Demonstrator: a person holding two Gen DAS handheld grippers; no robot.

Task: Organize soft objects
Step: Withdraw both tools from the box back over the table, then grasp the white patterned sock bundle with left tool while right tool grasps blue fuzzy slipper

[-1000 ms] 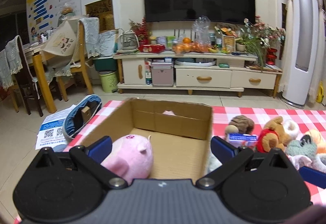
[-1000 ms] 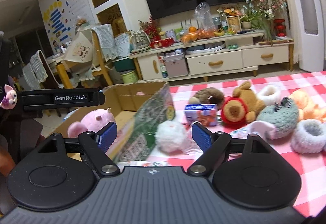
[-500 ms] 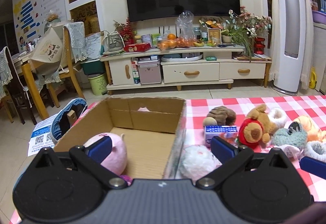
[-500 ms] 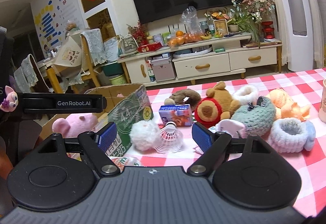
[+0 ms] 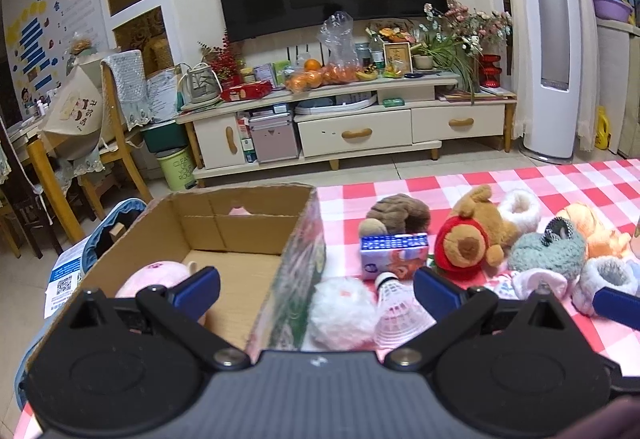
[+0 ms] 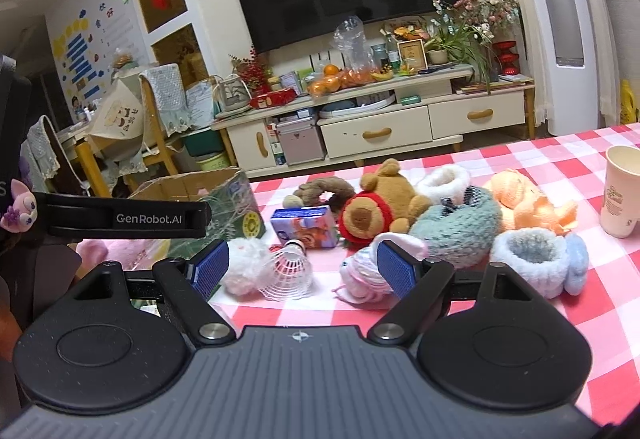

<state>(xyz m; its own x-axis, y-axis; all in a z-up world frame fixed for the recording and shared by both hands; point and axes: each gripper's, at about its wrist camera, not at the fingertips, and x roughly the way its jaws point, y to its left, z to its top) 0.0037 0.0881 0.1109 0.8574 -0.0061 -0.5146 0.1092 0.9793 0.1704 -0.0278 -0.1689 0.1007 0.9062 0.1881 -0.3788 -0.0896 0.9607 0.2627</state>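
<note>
From my left gripper (image 5: 316,289), its jaws spread wide and holding nothing, I see the cardboard box (image 5: 236,239) with a pink pig (image 5: 154,277) lying inside. Just right of the box, on the checked tablecloth (image 5: 440,187), sit a white pompom (image 5: 342,313) and a shuttlecock (image 5: 398,313), touching each other.

From my right gripper (image 6: 302,265), also spread and empty, the shuttlecock (image 6: 290,271) lies between the fingers. Behind are a small carton (image 6: 306,225), a brown bear (image 6: 378,205), a teal knit pouch (image 6: 456,225), an orange toy (image 6: 524,203) and a paper cup (image 6: 622,191).
</note>
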